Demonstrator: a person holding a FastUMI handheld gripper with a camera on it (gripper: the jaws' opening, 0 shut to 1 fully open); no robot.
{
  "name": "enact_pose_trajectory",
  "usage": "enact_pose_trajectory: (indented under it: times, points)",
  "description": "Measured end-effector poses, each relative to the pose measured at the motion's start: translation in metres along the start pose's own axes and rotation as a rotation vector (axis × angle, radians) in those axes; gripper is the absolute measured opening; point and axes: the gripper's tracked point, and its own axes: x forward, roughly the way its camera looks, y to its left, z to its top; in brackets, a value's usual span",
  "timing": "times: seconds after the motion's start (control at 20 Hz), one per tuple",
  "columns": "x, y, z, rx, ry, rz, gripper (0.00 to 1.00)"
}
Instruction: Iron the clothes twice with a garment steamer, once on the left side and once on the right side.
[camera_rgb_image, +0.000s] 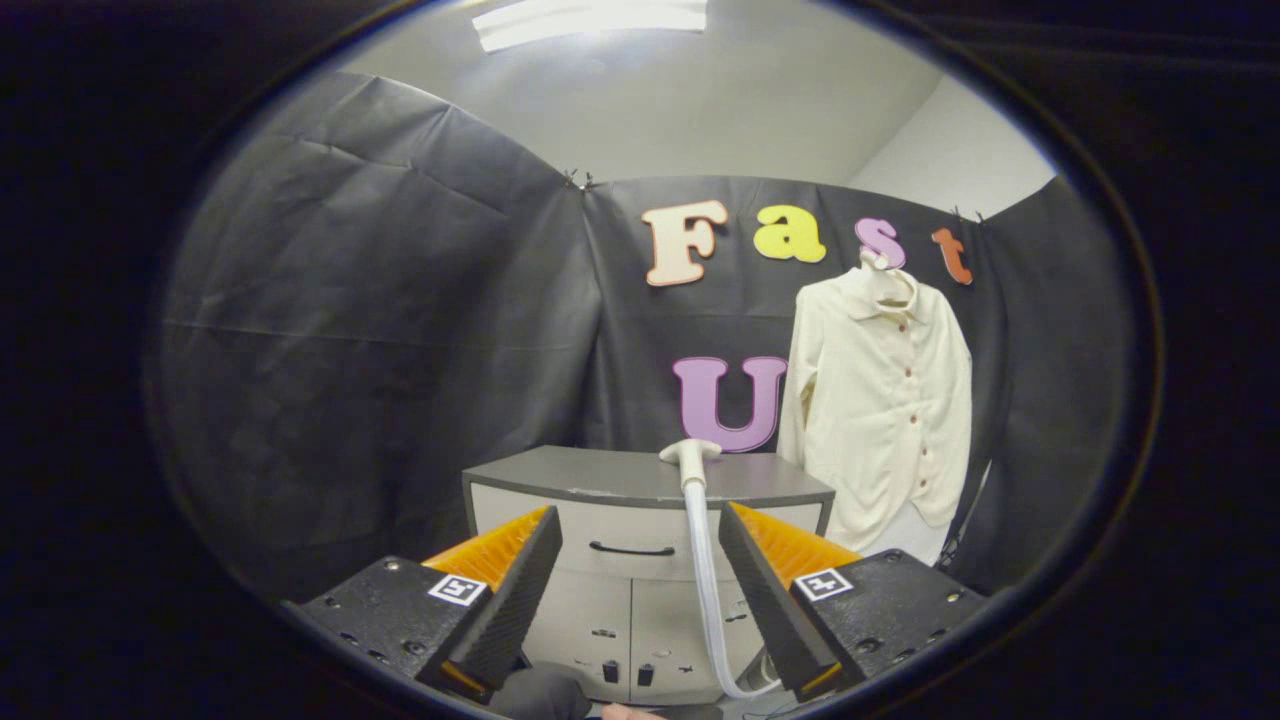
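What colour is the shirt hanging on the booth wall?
Cream, with small dark buttons: the shirt shows best in the gripper view.

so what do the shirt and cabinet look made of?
Shirt: cream woven cloth, matte, soft folds, hanging. Cabinet: grey board or laminate by the look, smooth flat panels; cannot tell which. Steamer head on top: likely plastic. Gripper open, short of them.

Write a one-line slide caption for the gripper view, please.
Open gripper faces a grey cabinet bearing the steamer head; a cream shirt hangs beyond.
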Motion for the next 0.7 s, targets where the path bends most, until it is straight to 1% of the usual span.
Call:
enact_pose_trajectory:
  times: [0.25,0.5,0.7]
  points:
    - [0.039,-0.015,-0.017,0.02,0.056,-0.031,0.96]
    - [0.08,-0.034,-0.027,0.023,0.083,-0.076,0.96]
    - [0.109,-0.037,-0.034,0.032,0.106,-0.078,0.96]
